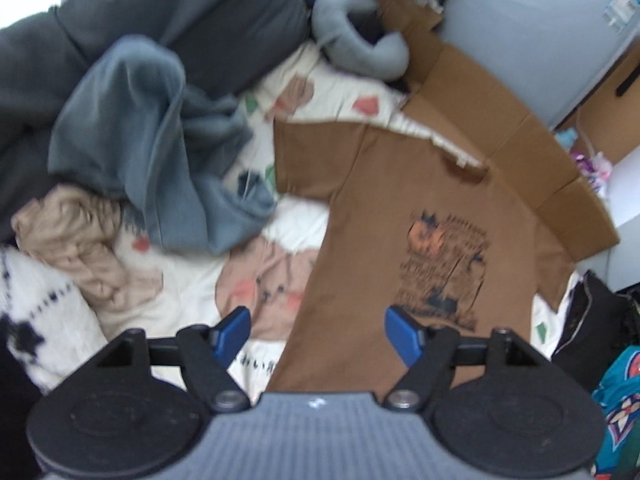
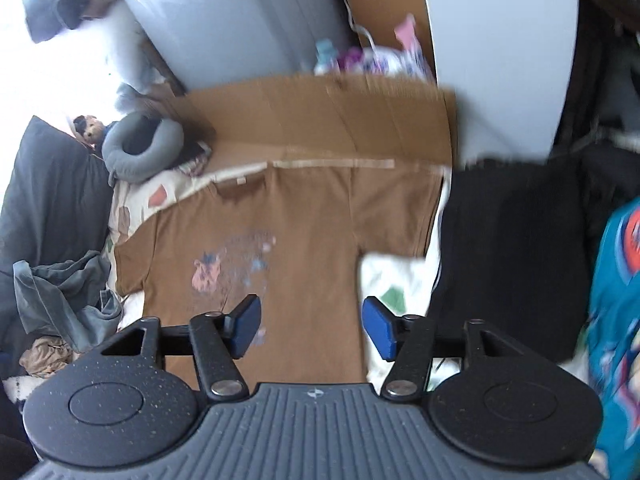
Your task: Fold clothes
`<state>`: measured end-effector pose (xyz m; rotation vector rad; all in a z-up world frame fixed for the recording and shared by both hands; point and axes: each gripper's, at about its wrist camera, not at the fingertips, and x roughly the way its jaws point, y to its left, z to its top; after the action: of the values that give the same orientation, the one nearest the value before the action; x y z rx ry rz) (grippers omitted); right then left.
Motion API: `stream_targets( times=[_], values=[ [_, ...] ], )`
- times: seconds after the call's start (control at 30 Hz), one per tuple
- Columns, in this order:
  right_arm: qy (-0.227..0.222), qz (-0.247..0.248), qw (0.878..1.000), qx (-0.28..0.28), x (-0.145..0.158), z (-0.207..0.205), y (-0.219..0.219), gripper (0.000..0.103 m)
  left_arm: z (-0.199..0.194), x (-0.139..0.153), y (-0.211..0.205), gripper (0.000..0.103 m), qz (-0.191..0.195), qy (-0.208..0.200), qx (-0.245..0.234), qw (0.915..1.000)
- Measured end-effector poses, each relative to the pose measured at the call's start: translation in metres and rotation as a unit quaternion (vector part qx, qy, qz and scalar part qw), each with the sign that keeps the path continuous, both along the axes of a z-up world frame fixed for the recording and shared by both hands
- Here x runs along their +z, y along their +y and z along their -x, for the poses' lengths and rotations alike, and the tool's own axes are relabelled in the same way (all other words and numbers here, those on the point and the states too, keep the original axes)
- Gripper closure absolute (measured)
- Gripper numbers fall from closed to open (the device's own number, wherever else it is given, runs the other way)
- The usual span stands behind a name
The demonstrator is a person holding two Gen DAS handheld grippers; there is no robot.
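A brown T-shirt (image 1: 384, 216) with a dark and orange print lies spread flat on the patterned bed sheet (image 1: 180, 300), collar toward the cardboard. It shows again in the right wrist view (image 2: 304, 236), sleeves out to both sides. My left gripper (image 1: 318, 332) hangs open well above the shirt's lower left part, nothing between its blue pads (image 1: 232, 334). My right gripper (image 2: 312, 326) is open too, high over the shirt's lower hem, with its blue pads (image 2: 380, 328) empty.
A blue-grey garment (image 1: 160, 148) and a tan one (image 1: 76, 236) lie crumpled left of the shirt. A grey neck pillow (image 1: 352, 44), flat cardboard (image 2: 320, 120), a dark cushion (image 1: 160, 12), a black cloth (image 2: 508, 256) and a teal patterned cloth (image 2: 616, 304) ring the bed.
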<state>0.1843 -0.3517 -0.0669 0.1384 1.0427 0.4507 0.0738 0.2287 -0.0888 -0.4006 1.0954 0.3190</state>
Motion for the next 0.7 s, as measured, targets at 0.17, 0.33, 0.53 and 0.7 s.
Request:
stream_targets(
  times=[0.17, 0.33, 0.53, 0.7],
  values=[
    [-0.020, -0.023, 1.000, 0.002, 0.047, -0.013, -0.009, 0.033, 0.001, 0.048, -0.004, 0.023, -0.015, -0.028, -0.004, 0.9995],
    [-0.028, -0.055, 0.998, -0.008, 0.084, -0.018, -0.022, 0.029, 0.004, 0.092, -0.007, 0.022, -0.025, -0.049, -0.016, 0.9983],
    [-0.045, -0.081, 0.996, -0.004, 0.121, -0.011, -0.036, 0.025, 0.009, 0.137, -0.013, 0.013, -0.035, -0.078, -0.020, 0.9961],
    [-0.097, -0.080, 0.992, 0.008, 0.149, 0.005, -0.047, 0.018, 0.009, 0.162, -0.021, 0.010, -0.045, -0.102, -0.028, 0.9933]
  ],
)
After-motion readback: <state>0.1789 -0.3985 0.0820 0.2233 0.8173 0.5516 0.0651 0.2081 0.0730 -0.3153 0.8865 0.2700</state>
